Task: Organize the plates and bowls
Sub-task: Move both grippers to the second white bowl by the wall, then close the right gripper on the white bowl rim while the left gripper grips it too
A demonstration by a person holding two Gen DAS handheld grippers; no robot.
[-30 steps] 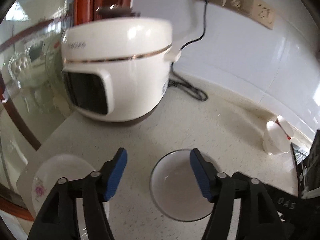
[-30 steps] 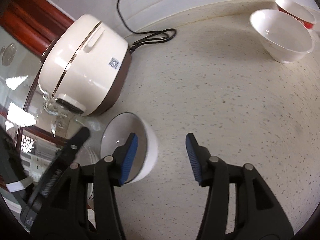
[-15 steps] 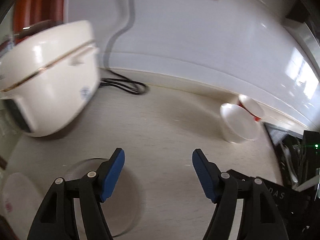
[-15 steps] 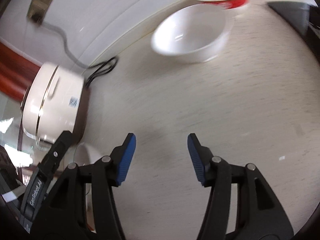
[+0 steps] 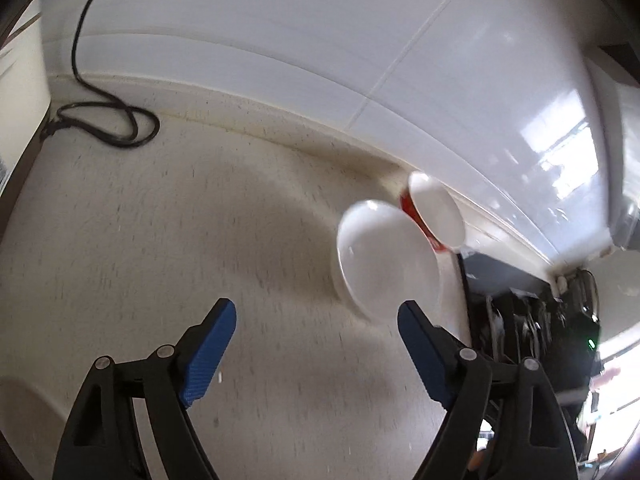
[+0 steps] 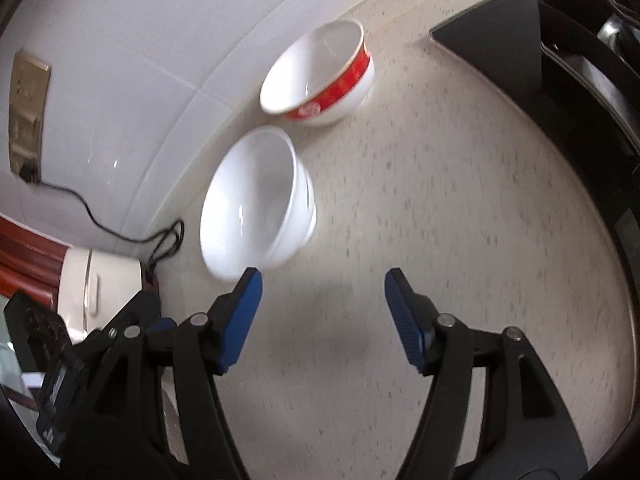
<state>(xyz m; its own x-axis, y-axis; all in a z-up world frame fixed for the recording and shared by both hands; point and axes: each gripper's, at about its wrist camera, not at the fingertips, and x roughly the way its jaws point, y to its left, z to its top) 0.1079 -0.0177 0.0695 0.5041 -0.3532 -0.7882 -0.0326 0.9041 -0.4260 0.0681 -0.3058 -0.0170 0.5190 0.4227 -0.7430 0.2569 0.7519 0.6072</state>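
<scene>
No text could be read in either view. The red band on the red-rimmed bowl carried white marks, too blurred to make out, and the dark device at the left edge showed illegible marks.

— Where are we? A home kitchen?
— We think so. We see a speckled stone counter running along a white tiled wall, with a wall socket and a black cord trailing to a cream rice cooker.
— Anything else?
— Two bowls, a plain white bowl and a red-banded bowl, plus a dark stove top at the counter's end.
</scene>
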